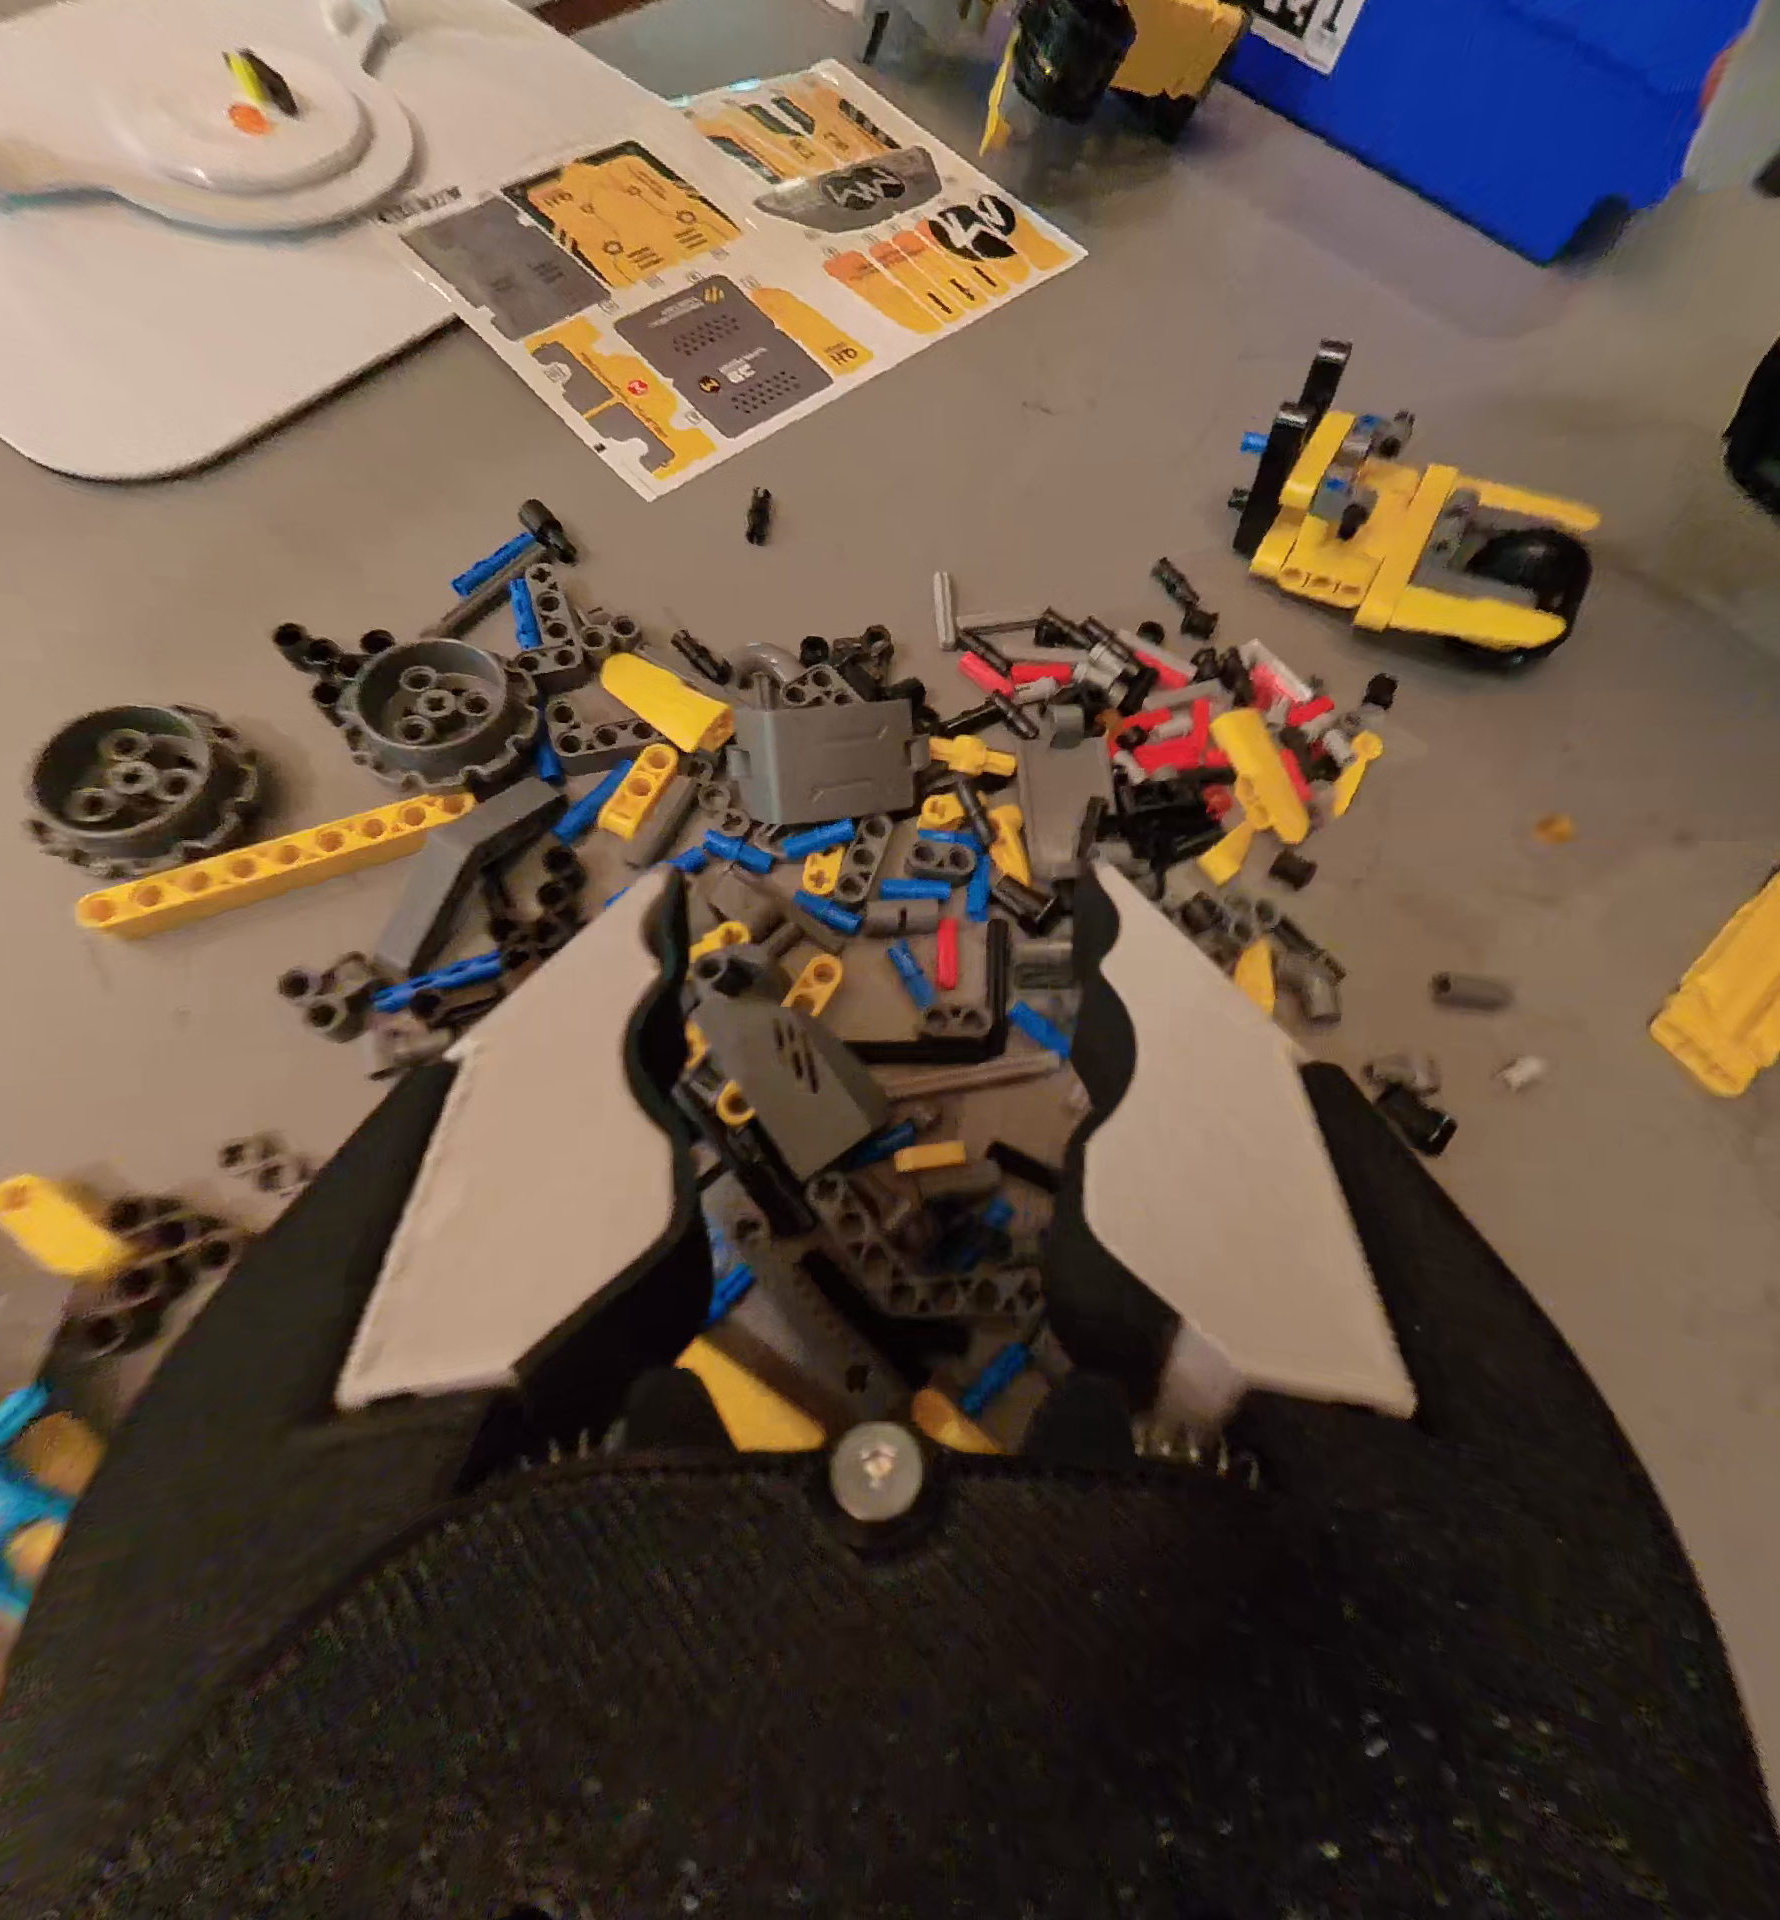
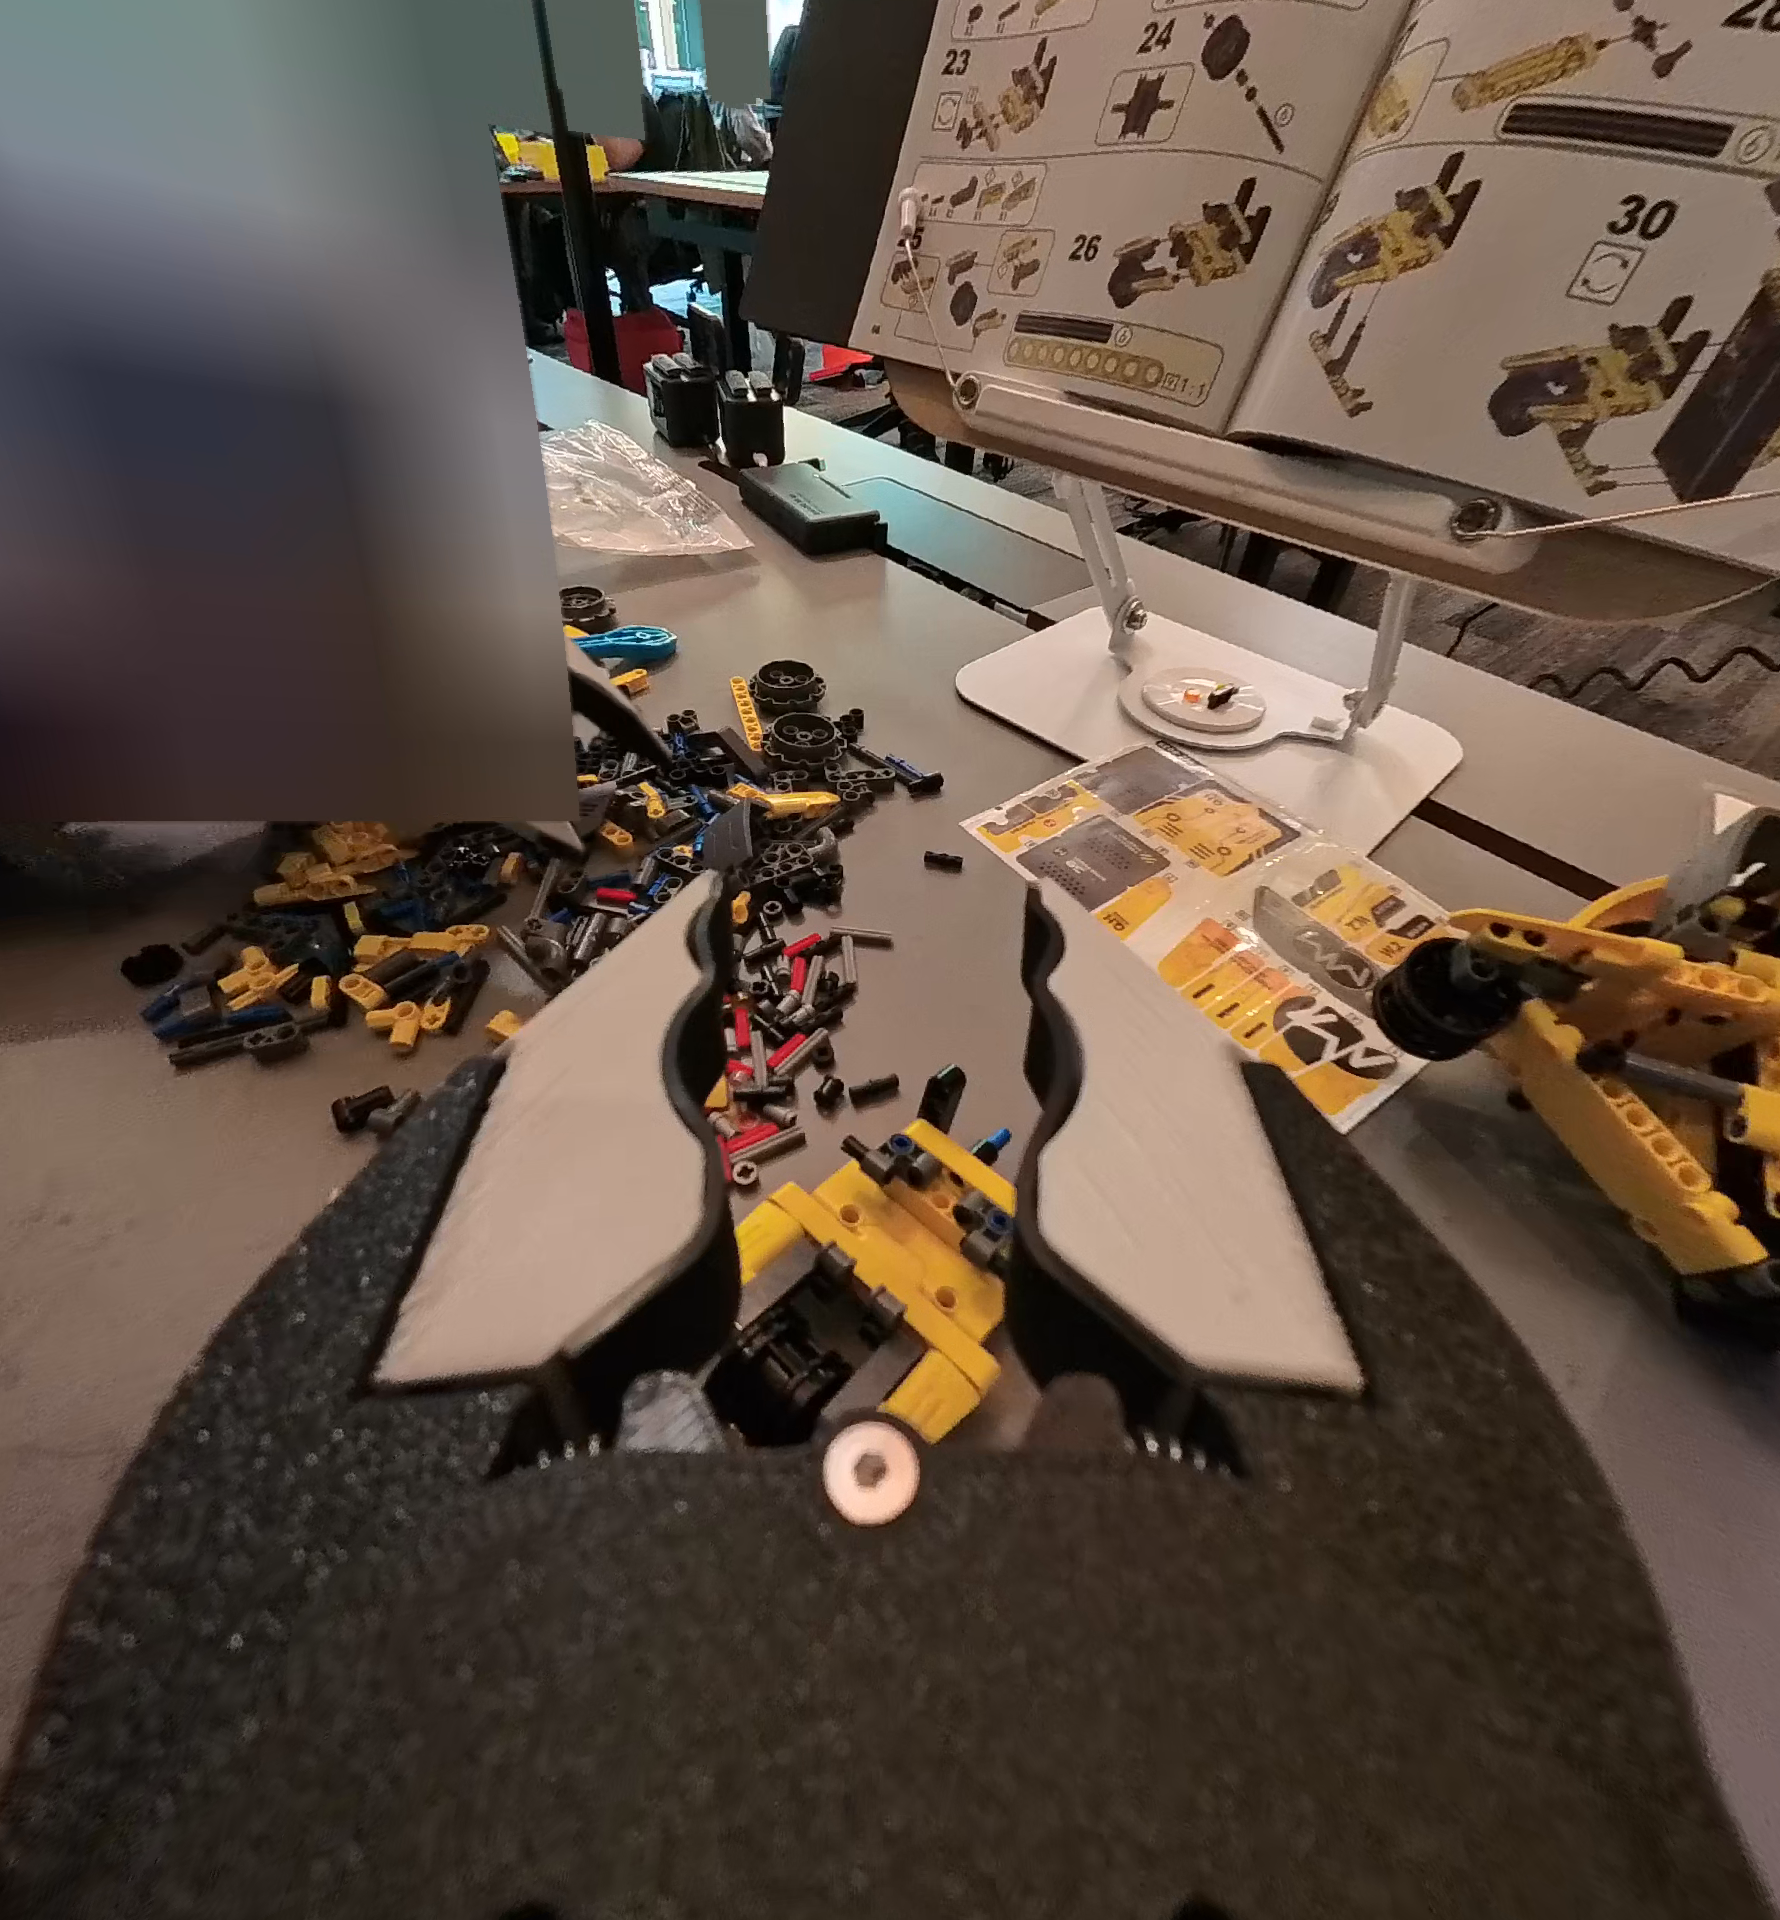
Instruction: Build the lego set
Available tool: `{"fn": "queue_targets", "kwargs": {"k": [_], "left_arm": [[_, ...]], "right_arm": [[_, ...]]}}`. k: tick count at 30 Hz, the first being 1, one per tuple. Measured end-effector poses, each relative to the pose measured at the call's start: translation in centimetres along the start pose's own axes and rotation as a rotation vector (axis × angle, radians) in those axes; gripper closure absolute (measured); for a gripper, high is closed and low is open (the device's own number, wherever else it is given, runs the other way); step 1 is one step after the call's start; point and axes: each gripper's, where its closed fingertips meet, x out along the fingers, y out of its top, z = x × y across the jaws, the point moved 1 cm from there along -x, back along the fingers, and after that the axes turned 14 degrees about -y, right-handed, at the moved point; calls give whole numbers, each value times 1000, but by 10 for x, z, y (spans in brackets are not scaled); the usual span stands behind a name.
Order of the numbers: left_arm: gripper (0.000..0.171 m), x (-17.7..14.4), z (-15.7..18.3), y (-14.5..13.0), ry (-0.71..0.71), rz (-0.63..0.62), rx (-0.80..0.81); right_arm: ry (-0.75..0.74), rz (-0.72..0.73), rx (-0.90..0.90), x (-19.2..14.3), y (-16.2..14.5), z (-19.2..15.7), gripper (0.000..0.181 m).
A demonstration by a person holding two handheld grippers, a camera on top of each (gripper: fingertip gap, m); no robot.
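Left tool (image 1: 870, 883) spread wide, empty, over loose brick pile (image 1: 844, 831) on grey counter (image 1: 1073, 416). Right tool (image 2: 870, 904) also spread, empty, w/ small yellow-black assembly (image 2: 886, 1236) between fingers, on counter.

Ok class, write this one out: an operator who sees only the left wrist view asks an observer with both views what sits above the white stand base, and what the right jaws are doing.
Operator: I see only a white base behind the sticker sheet. What is above it?
Observer: An open booklet of build pictures rests on the stand, tilted toward the table.
Operator: And the right jaws? I barely see them at my edge.
Observer: They stand open above the small yellow assembly, which shows between them, not clamped.
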Motion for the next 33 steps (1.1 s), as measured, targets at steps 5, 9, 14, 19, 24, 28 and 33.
{"fn": "queue_targets", "kwargs": {"k": [5,9,14,19,24,28,33], "left_arm": [[99,26,-10,10,62,-66,-23],[107,42,-16,12,144,-149,20],[129,39,-21,6,210,-209,74],[130,27,-25,3,211,-190,46],[130,18,-21,9,166,-111,8],[112,21,-17,11,158,-87,21],[113,28,-7,21,168,-87,100]], "right_arm": [[11,23,10,-3,6,-2,126],[8,38,-14,-6,10,-6,126],[16,57,-13,-10,14,-8,126],[11,59,-9,-11,15,-6,126],[15,50,-5,-9,12,-6,126],[16,40,-9,-7,10,-7,125],[15,46,-6,-8,11,-7,126]]}}
